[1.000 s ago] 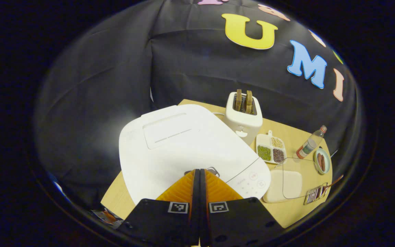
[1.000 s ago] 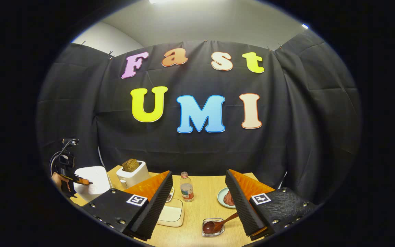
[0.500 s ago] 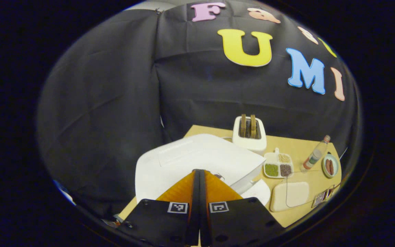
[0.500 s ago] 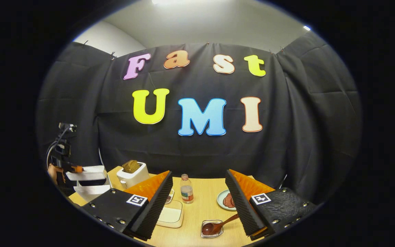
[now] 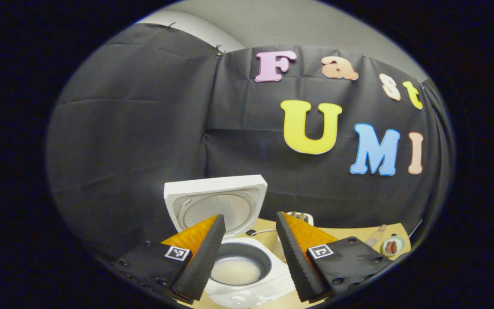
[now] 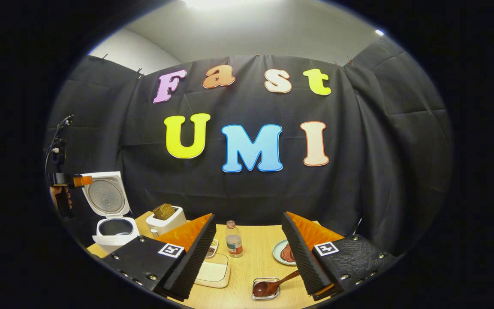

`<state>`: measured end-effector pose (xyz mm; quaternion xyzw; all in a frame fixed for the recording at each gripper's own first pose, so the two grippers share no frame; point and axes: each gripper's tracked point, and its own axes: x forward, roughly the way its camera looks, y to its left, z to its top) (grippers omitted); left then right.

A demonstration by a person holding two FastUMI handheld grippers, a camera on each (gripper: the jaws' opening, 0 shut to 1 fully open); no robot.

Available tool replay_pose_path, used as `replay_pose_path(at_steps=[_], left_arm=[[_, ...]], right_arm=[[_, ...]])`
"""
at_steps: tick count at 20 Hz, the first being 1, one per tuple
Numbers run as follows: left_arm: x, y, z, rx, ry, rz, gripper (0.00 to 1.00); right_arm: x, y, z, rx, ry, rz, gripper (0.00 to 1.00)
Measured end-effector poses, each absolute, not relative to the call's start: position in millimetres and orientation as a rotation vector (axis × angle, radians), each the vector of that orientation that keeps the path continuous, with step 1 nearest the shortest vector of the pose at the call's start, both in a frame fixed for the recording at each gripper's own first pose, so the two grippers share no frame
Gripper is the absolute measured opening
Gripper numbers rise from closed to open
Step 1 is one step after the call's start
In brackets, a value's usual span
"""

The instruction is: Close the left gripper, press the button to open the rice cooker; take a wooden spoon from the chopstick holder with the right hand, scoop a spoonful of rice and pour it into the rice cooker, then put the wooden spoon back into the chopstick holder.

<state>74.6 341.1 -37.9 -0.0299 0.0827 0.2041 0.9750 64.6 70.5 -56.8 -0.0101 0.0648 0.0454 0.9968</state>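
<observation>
The left gripper's fingers (image 5: 204, 253) cover both sides of the rice cooker (image 5: 247, 279), whose base runs off the bottom edge. The toaster (image 5: 302, 216) mostly hides behind one finger. In the right gripper view, a finger cuts off the wooden spoon (image 6: 272, 285) handle's end.

The rice cooker (image 5: 247, 274) in front of my left tongs looks like smooth, glossy white plastic, its raised lid (image 5: 216, 201) lined with a dull ribbed metal plate and its inner pot (image 5: 239, 262) dark and matt. Past my right tongs, the table (image 6: 251, 253) is pale wood with a fine, smooth grain, the wooden spoon (image 6: 272, 284) is dark and polished, lying in a clear glassy dish (image 6: 266, 288), and the bottle (image 6: 233, 239) looks like clear plastic with a paper label. The booth wall (image 6: 380, 150) is matt black cloth, creased, and the toaster (image 6: 166, 220) is satin white plastic.
</observation>
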Motion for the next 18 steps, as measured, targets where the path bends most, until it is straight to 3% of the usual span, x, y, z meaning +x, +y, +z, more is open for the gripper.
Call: replay_pose_path(at_steps=[3,11,18], left_arm=[[60.1,305.0,-16.9,-0.071,0.058,0.346,0.91],[47.2,216.2,-4.1,0.046,-0.060,0.225,0.89],[40.2,160.8,-14.9,0.087,-0.024,0.156,0.91]], right_arm=[[69.2,56.6,-61.7,-0.011,0.127,0.085,0.94],[76.1,1.2,-100.0,-0.008,0.186,0.015,0.94],[82.5,-39.3,-178.5,0.031,0.349,-0.035,0.95]])
